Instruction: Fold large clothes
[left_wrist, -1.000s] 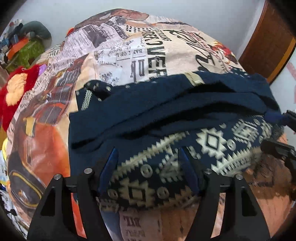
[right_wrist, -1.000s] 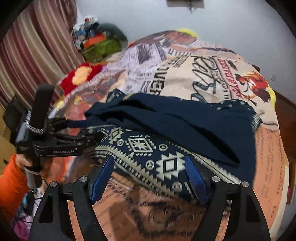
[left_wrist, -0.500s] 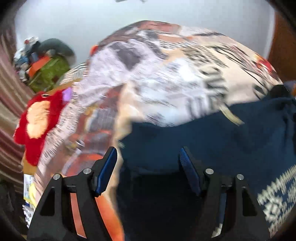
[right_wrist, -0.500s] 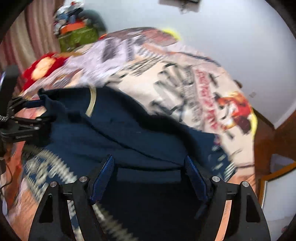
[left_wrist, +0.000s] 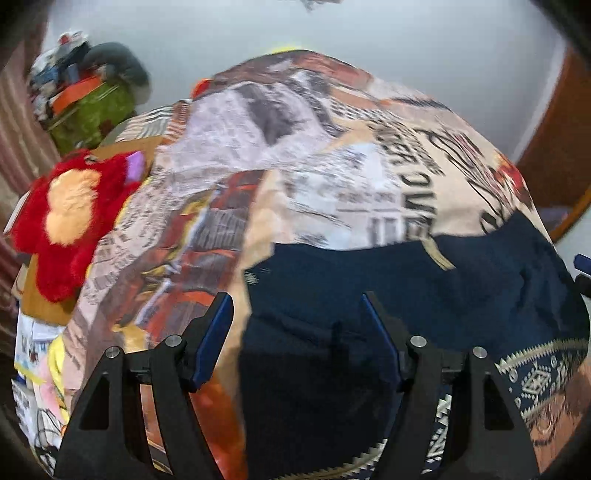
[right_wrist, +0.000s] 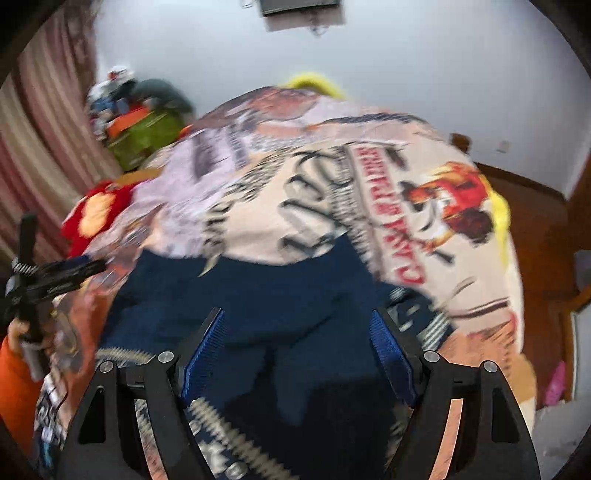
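Only the right view shows the orange sleeve (right_wrist: 14, 373) (left edge).

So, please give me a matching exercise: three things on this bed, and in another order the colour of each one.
Things:
1. garment under the left gripper
2. plush toy
3. bag near the curtain

Colours:
a. green
b. navy with a cream pattern
c. red with a pale patch

Pairs: 1-b, 2-c, 3-a

A home bedroom: a bed (left_wrist: 332, 177) under a printed cover, a red plush toy (left_wrist: 70, 218), striped curtains (right_wrist: 40, 147) and a wooden door (left_wrist: 557, 147).
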